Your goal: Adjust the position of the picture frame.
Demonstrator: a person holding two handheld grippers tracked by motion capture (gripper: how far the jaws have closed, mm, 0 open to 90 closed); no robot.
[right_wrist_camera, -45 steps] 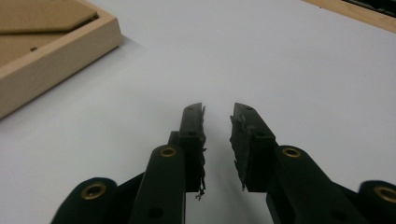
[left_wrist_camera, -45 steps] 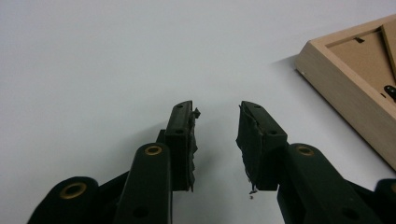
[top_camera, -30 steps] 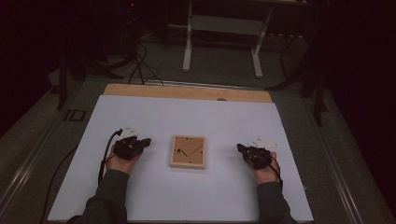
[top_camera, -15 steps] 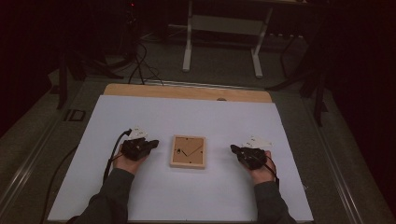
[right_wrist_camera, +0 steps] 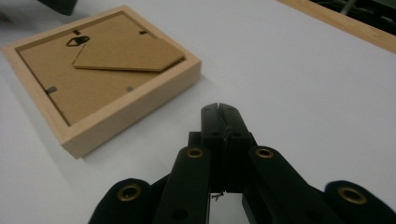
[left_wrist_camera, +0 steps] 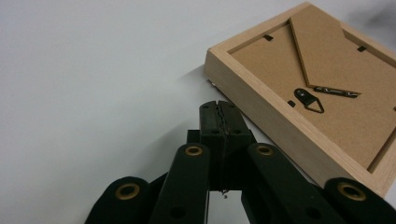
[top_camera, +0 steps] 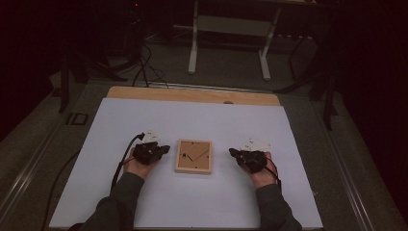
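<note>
A small wooden picture frame (top_camera: pixel 194 156) lies face down in the middle of the white table top, its brown backing board, stand flap and metal hanger facing up. My left gripper (top_camera: pixel 165 148) sits just left of it, jaws shut and empty; the frame (left_wrist_camera: pixel 322 93) lies close ahead and to the right of the left gripper (left_wrist_camera: pixel 218 105) in the left gripper view. My right gripper (top_camera: pixel 233 153) is to the right of the frame, also shut with nothing in it. The frame (right_wrist_camera: pixel 100 70) lies ahead and left of the right gripper (right_wrist_camera: pixel 218 108) in the right gripper view.
The white sheet (top_camera: pixel 192 207) covers a table with a wooden strip (top_camera: pixel 192 95) along its far edge. Beyond it are a dark floor, cables (top_camera: pixel 144 62) and the white legs of another table (top_camera: pixel 231 43). A cable (top_camera: pixel 120 163) trails from the left gripper.
Both hands have slid inward across the table toward the picture frame, the left one to the right and the right one to the left. The frame has not moved.
</note>
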